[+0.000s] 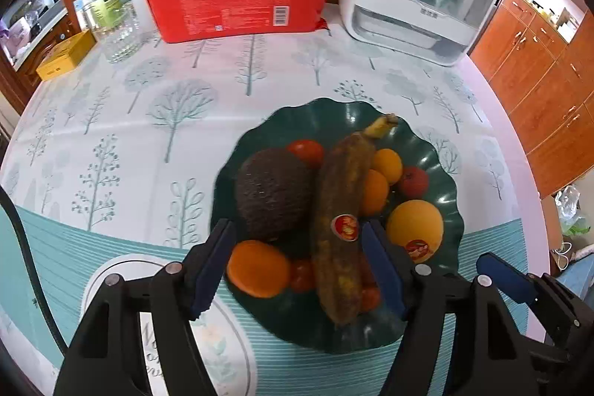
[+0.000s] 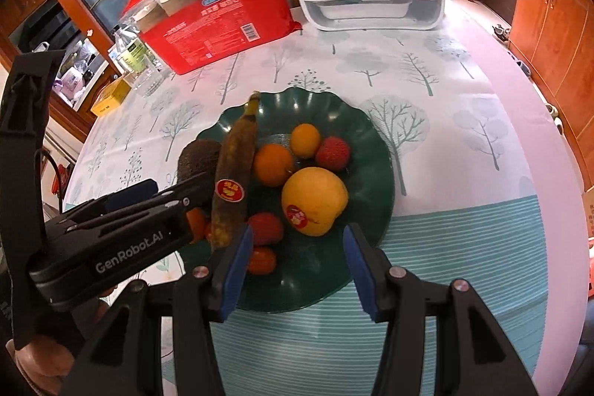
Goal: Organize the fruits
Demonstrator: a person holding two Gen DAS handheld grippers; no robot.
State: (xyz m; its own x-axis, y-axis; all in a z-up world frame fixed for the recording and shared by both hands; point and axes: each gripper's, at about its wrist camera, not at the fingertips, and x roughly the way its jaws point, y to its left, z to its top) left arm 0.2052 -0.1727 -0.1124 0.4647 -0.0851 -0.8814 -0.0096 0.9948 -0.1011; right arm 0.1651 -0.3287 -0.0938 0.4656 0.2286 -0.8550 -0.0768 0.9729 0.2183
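Here, tree-patterned tablecloth [image 1: 148, 121] beside wooden cabinets [image 1: 538, 91].

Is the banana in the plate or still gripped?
In the plate. The banana lies across the fruit; the left gripper stands open around it, pads clear.

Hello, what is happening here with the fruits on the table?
A person holds a gripper in each hand over a dark green plate of fruit. The left gripper is open around a browned banana lying in the plate. The right gripper hovers open, nothing gripped, near a large yellow fruit. An avocado and small tomatoes lie alongside.
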